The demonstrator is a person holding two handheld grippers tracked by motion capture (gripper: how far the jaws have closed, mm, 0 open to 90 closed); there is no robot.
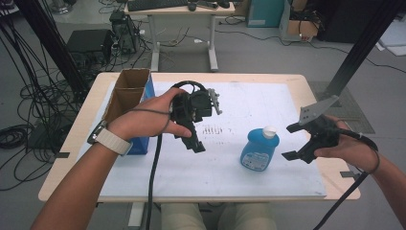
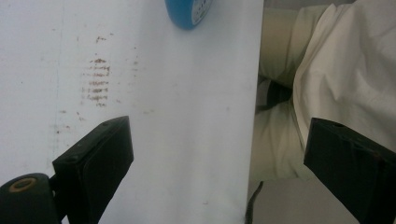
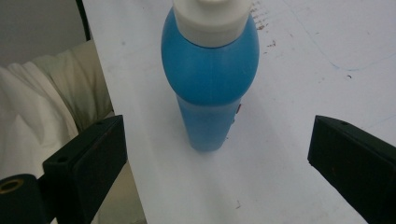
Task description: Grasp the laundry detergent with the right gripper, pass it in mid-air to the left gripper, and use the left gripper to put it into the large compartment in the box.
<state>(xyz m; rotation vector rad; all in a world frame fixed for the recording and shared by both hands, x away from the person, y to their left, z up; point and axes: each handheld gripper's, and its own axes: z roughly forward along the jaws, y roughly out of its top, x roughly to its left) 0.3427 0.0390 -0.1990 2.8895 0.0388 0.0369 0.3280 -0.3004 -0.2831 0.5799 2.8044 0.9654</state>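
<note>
Desk [image 1: 72, 143] under white sheet [image 1: 268, 105]; cardboard box [image 1: 128, 91] at left edge. Blue bottle [image 1: 259, 149] upright toward near right corner, white cap [image 1: 270, 130] on. My right tongs [image 1: 291, 142] spread wide, empty, just right of bottle, lined up on its body. My left tongs [image 1: 195, 143] spread too, hovering mid-desk, holding nothing. Step, I judge: approach for grasp. Next: slide right tongs around bottle body, square, then close.

Even indoor light, soft faint shadows, white board bright, close gripper views slightly soft
</note>
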